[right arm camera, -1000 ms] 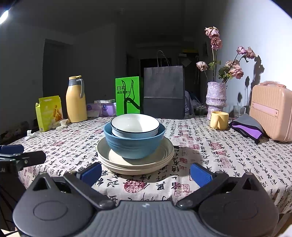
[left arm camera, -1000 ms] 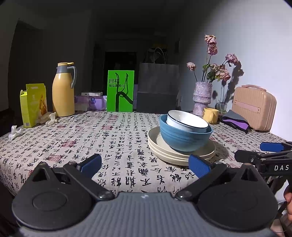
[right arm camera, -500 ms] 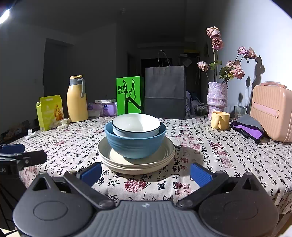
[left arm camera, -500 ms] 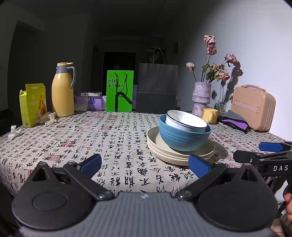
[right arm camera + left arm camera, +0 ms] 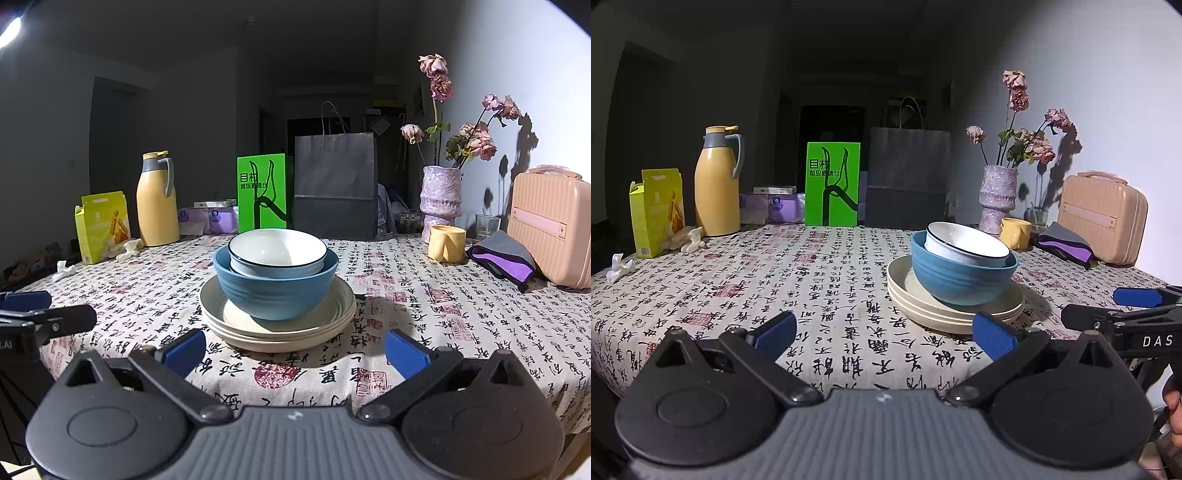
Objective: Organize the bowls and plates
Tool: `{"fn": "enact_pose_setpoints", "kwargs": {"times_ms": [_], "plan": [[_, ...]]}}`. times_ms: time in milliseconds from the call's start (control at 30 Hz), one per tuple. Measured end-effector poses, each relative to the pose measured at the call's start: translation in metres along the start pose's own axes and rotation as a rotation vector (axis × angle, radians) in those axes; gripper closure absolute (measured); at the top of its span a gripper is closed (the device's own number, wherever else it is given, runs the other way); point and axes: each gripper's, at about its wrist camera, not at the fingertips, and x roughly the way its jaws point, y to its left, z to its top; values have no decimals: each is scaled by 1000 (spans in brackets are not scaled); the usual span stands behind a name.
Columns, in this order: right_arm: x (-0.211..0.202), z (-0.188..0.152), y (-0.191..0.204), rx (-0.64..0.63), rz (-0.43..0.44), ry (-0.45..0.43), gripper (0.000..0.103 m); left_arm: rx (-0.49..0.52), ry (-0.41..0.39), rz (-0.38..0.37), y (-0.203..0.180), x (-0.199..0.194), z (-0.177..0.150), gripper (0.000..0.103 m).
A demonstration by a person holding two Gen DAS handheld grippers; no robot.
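Observation:
A white bowl with a dark rim (image 5: 277, 252) (image 5: 966, 246) sits tilted inside a blue bowl (image 5: 275, 293) (image 5: 960, 280), which rests on a stack of cream plates (image 5: 332, 314) (image 5: 912, 299) on the patterned tablecloth (image 5: 443, 314). My right gripper (image 5: 294, 350) is open and empty, just in front of the stack at the table's near edge. To the left of the stack, my left gripper (image 5: 884, 334) is also open and holds nothing. Each gripper shows at the edge of the other's view.
Along the table's back stand a yellow box (image 5: 102, 226), a yellow thermos (image 5: 157, 201), a green box (image 5: 261, 192), a dark paper bag (image 5: 335, 184) and a vase of dried roses (image 5: 441, 201). A yellow mug (image 5: 446, 243), folded cloth (image 5: 504, 258) and pink case (image 5: 552, 225) sit right.
Both views have shifted only slightly; the stack of bowls and plates has not moved and both grippers stay open.

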Motion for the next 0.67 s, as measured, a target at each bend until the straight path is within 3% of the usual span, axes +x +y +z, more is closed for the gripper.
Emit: {"fn": "enact_pose_setpoints", "kwargs": {"times_ms": [667], "plan": [[0, -1, 2, -4, 1, 0, 0, 5, 5, -10, -2, 0, -3, 0]]}}
